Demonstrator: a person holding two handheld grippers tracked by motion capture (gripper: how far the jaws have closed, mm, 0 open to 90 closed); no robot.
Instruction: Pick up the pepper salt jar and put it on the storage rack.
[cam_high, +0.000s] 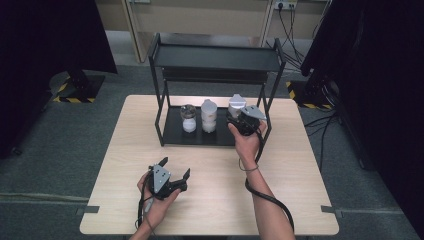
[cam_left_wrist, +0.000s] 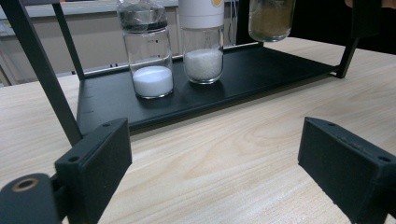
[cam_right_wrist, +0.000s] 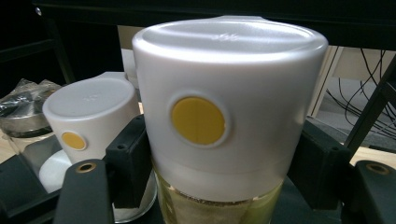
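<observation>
the left gripper (cam_high: 174, 174) rests low on the table (cam_high: 215, 200), jaws spread wide on nothing. farther off, the right gripper (cam_high: 239, 120) clamps the white-lidded jar (cam_right_wrist: 224, 116) at the right end of the black rack's (cam_high: 172, 136) bottom shelf, beside two other jars (cam_left_wrist: 177, 51).

Left gripper (cam_high: 175, 172) gapes; right gripper (cam_high: 239, 120) seems clamped.

I count three jars (cam_high: 208, 115) in the middle of the frame, all on one black rack (cam_high: 215, 55) standing on one tabletop (cam_high: 300, 190). I hold two tongs (cam_high: 170, 181).
</observation>
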